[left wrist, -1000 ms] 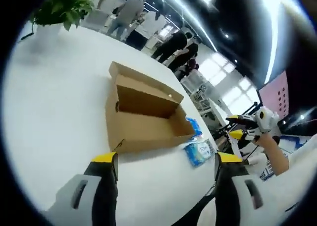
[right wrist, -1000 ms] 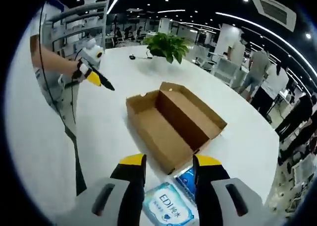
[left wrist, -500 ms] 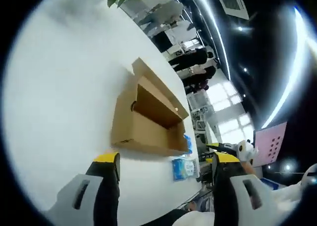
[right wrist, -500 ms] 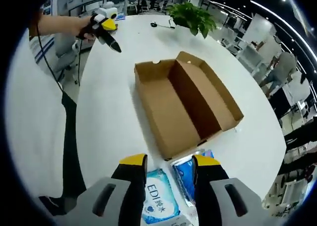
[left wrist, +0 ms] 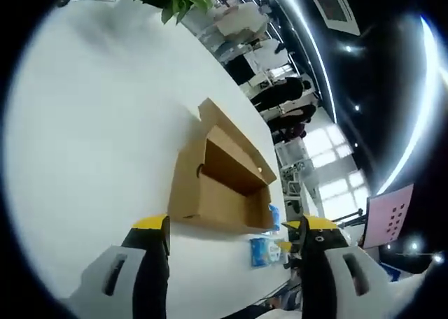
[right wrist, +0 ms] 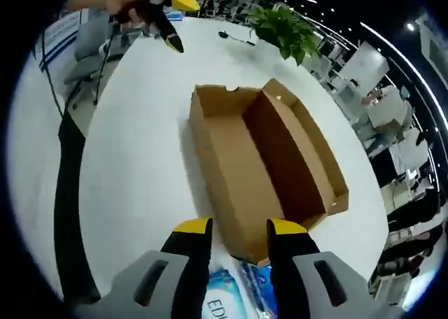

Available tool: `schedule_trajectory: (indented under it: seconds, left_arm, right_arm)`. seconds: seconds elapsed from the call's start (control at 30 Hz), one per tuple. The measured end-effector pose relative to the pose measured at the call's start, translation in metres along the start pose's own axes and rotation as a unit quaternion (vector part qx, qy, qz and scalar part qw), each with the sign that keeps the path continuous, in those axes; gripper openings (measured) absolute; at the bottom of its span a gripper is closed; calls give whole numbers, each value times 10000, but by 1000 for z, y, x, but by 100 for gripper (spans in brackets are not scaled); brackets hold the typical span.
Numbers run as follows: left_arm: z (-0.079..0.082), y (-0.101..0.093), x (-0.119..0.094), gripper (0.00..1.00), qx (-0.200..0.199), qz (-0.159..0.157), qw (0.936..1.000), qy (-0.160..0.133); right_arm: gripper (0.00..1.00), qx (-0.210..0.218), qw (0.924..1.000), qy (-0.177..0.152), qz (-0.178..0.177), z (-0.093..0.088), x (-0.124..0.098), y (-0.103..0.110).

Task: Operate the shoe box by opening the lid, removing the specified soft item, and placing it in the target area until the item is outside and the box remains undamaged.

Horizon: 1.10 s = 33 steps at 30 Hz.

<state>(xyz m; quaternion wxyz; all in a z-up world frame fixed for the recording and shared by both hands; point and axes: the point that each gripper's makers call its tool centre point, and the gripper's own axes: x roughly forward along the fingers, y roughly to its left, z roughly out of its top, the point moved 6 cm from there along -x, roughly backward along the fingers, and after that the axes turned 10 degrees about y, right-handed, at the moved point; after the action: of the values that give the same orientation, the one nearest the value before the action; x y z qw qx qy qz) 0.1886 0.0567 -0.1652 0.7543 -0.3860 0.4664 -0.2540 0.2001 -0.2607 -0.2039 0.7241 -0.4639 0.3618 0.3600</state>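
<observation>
Right gripper [right wrist: 238,229] jaws narrow w/ a small gap, nothing between them — hovers over the blue wipes pack [right wrist: 225,302], which lies on the white table [right wrist: 133,158] right below the jaws, just beside the near short end of the shoe box [right wrist: 262,161]. Box is open, lid flap folded back on its far long side, interior looks bare. Left gripper [left wrist: 234,224] jaws set wide, holding nothing, over the table edge; box [left wrist: 220,182] sits ahead between the jaw tips, pack [left wrist: 260,251] past its end near the table edge. Pack mostly hidden by right jaws, label cut off — only "ED" legible. A 2nd blue pack [right wrist: 259,291] next to it, partly covered. Potted plant [right wrist: 283,29] at far table edge.
</observation>
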Motion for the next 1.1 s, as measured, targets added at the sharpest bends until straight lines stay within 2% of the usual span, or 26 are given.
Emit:
schedule_trajectory:
  seconds: [0.03,0.07,0.1,0.2,0.27,0.33,0.37,0.47,0.57,0.63,0.67,0.7,0.73,0.8,0.9,1.0,1.1]
  left_arm:
    - [1,1,1,77,25,38,10000,14]
    - [2,3,2,77,33,54,10000,19]
    - [4,4,3,77,28,72,10000,21]
    - [9,5,3,78,13,64,10000,-22]
    - [14,4,1,79,-9,16,10000,-46]
    - [20,4,-3,80,38,55,9999,-90]
    - [23,4,-4,80,66,90,9999,-112]
    - [35,8,-10,80,59,133,9998,-143]
    - [45,7,-11,80,155,172,9997,-60]
    - [57,9,-11,83,347,323,9989,-10]
    - [65,10,-12,84,720,575,9958,-5]
    - [70,9,-13,85,914,735,9931,16]
    - [74,6,-13,85,1076,782,9911,58]
    - [80,-4,-9,86,1166,554,9914,221]
    - [94,-10,-5,91,1082,395,9933,113]
    - [107,-8,-2,91,710,225,9971,-155]
    - [111,-4,5,90,541,189,9983,-92]
  right_arm:
    - [30,64,9999,-120,50,0,3,-3]
    - [30,102,9997,-90,202,-1,6,-4]
    - [30,244,9987,150,432,-7,8,-3]
    - [30,64,9990,149,416,-10,13,-11]
    - [30,136,9985,158,506,-11,13,-13]
    - [29,330,9953,23,915,-9,13,-9]
    - [29,303,9951,-50,943,-8,13,-9]
    - [28,96,9965,248,790,-11,17,-13]
    - [28,86,9961,273,837,-10,22,-13]
    - [28,86,9959,380,813,-12,25,-12]
    - [28,31,9963,396,759,-12,26,-13]
    - [28,8,9964,416,735,-12,26,-13]
    - [28,22,9962,448,750,-12,27,-13]
    - [28,46,9958,478,785,-13,28,-11]
    - [28,67,9954,533,793,-13,31,-10]
    - [28,131,9949,549,841,-12,32,-9]
    - [27,-9,9943,669,830,-13,35,-7]
